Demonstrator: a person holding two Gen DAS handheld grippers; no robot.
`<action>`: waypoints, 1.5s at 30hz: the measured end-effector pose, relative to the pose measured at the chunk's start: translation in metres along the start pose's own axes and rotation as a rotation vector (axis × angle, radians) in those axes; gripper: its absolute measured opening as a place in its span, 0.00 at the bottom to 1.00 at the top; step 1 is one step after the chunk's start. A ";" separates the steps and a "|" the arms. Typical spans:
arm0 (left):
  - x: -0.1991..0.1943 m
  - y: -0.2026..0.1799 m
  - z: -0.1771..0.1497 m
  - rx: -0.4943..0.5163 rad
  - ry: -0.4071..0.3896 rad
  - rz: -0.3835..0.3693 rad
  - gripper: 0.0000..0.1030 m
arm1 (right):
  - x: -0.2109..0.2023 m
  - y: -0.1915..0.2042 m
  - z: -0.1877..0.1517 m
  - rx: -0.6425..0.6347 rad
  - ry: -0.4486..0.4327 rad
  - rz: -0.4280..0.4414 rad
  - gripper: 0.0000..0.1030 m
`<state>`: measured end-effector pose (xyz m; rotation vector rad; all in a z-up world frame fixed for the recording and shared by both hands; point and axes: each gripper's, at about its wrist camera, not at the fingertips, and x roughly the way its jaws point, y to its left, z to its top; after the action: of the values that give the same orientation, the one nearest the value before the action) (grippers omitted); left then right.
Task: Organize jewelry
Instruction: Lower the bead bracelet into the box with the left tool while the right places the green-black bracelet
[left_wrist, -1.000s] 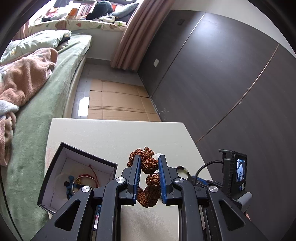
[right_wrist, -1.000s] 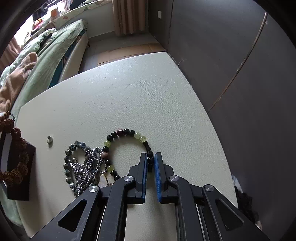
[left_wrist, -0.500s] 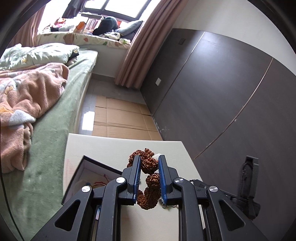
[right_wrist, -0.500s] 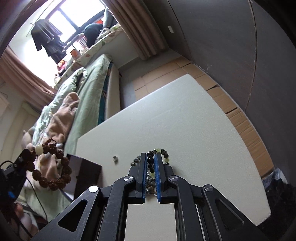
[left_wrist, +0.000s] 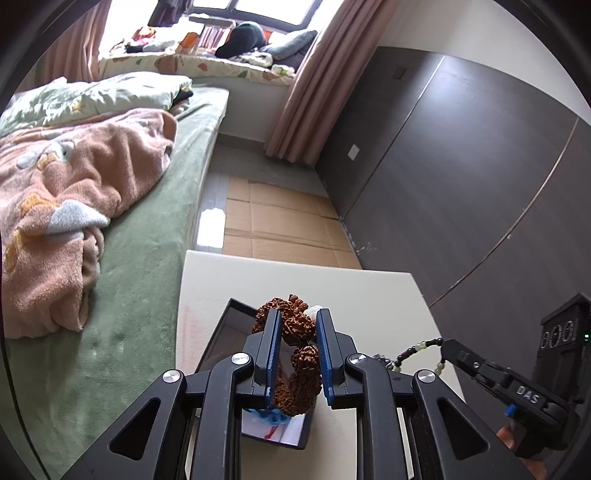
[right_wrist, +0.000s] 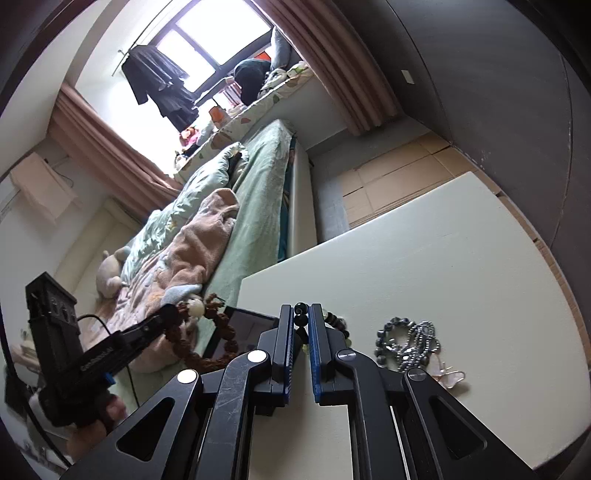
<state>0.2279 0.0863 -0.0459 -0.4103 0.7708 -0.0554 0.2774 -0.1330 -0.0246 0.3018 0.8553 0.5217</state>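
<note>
Now, from my left wrist view, the left gripper (left_wrist: 298, 334) has its fingers (left_wrist: 272, 343) clamped on a brown seed bracelet (left_wrist: 300, 352) of rough, knobbly beads with one pale bead at the top. The bracelet hangs above the black jewelry box (left_wrist: 229, 332), which sits on the cream tabletop (left_wrist: 295, 280); a blue piece and a red cord show in the box's white inside. At the right edge, my right gripper (left_wrist: 448, 347) carries a dark-and-green bead bracelet (left_wrist: 417, 350), lifted clear of the tabletop. I can read "DAS" on that gripper's body, and pale digits on the black camera block behind it are too blurred to read. A green bed with a pink blanket (left_wrist: 66, 206) lies to the left.

From my right wrist view, the right gripper (right_wrist: 302, 325) is clenched on the dark-and-green bead bracelet (right_wrist: 300, 318), black beads pinched between its fingers (right_wrist: 286, 332) and pale green ones trailing to the right. On the tabletop (right_wrist: 443, 258) to the right lies a heap of grey metallic chains and beads (right_wrist: 410, 341), with a pale butterfly-shaped piece (right_wrist: 448, 374) just beside it. At left, my left gripper (right_wrist: 171, 314) holds the brown seed bracelet (right_wrist: 207, 332) next to the box (right_wrist: 243, 332); white lettering on its arm is too small to make out.
</note>
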 end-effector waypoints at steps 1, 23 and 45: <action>0.003 0.004 0.000 -0.013 0.012 0.011 0.19 | 0.002 0.003 -0.001 -0.003 0.001 0.010 0.09; -0.014 0.038 0.011 -0.140 -0.022 0.058 0.60 | 0.038 0.063 -0.018 -0.050 0.019 0.241 0.09; -0.002 0.016 0.005 -0.091 -0.001 0.026 0.78 | 0.030 0.015 -0.015 0.067 0.072 0.094 0.43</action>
<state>0.2284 0.1030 -0.0480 -0.4863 0.7792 0.0038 0.2773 -0.1032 -0.0455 0.3877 0.9326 0.5950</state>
